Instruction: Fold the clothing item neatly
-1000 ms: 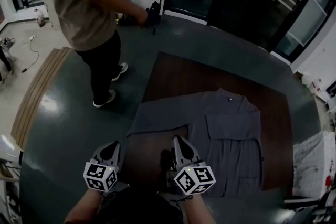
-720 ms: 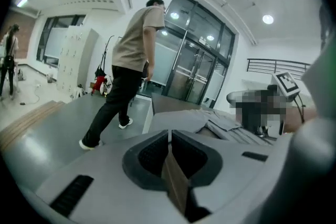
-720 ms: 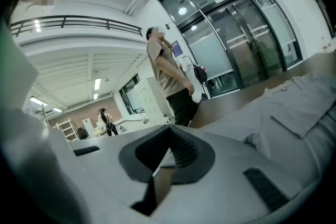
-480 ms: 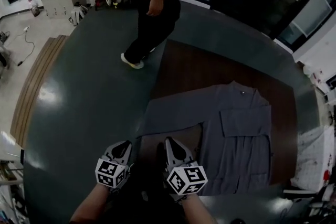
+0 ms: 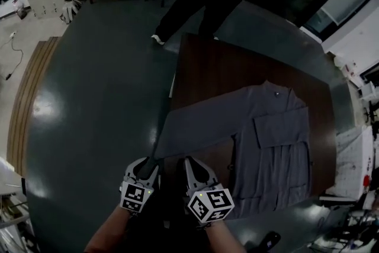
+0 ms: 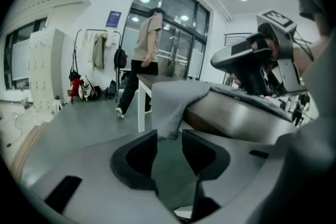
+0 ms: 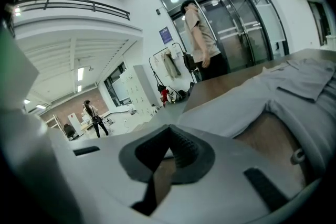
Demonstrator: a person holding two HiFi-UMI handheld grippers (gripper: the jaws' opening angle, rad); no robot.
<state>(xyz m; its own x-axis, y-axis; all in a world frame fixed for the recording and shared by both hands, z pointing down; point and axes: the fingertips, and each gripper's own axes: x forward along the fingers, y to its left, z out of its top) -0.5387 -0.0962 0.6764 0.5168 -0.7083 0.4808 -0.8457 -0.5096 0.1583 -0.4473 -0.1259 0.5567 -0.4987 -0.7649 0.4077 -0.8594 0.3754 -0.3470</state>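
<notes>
a: where's the shirt (image 5: pixel 269 145)?

b: flat on the table (image 5: pixel 231 68), its sleeve (image 5: pixel 195 130) trailing off the near corner. my left gripper (image 5: pixel 148 164) has just been opening, and the cuff (image 6: pixel 169 110) hangs at its tips, unpinched. my right gripper (image 5: pixel 192 164) is closed on nothing.

a: the risk?

b: i might close short and nip only the hem. it'd slip, or drag the shirt askew.

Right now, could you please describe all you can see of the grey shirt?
The grey shirt lies flat on the brown table, collar away; soft cloth, one sleeve folded over its body. The other sleeve stretches out and droops over the table's edge, its end ungripped at the left hand-held gripper, whose jaws have just been opening.
</notes>
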